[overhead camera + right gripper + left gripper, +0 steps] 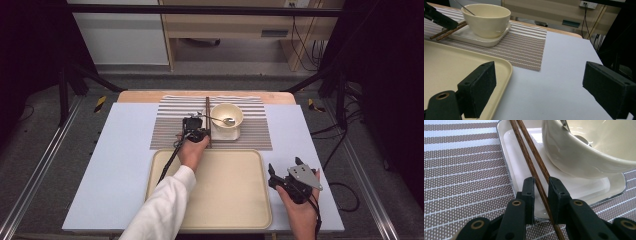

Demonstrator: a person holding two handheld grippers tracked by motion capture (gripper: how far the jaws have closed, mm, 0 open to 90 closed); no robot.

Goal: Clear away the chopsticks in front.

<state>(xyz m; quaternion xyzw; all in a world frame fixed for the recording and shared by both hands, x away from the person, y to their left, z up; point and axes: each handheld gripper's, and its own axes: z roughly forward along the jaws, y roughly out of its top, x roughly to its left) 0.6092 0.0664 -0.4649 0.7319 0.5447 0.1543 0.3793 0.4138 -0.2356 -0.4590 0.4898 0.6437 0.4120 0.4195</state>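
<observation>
The left claw sits just left of centre in the high view, over the striped placemat, with its jaws drawn close around the pair of wooden chopsticks. In the left gripper view the sticks run from the top centre of the frame down to the bottom centre, passing between the two black pads; the right-hand stick touches the right pad, while a thin gap seems to remain at the left pad, so the grip looks nearly made, not firm. The chopsticks rest across the left edge of the square white plate, just beside the cream bowl, which holds a metal spoon. To do this step well, the claw should probably close evenly so both sticks are caught together and stay parallel, then lift straight up, keeping clear of the bowl wall so nothing tips. The right claw rests at the lower right of the high view over the pale blue worktop, beside the beige tray, its jaws wide apart and holding nothing.
</observation>
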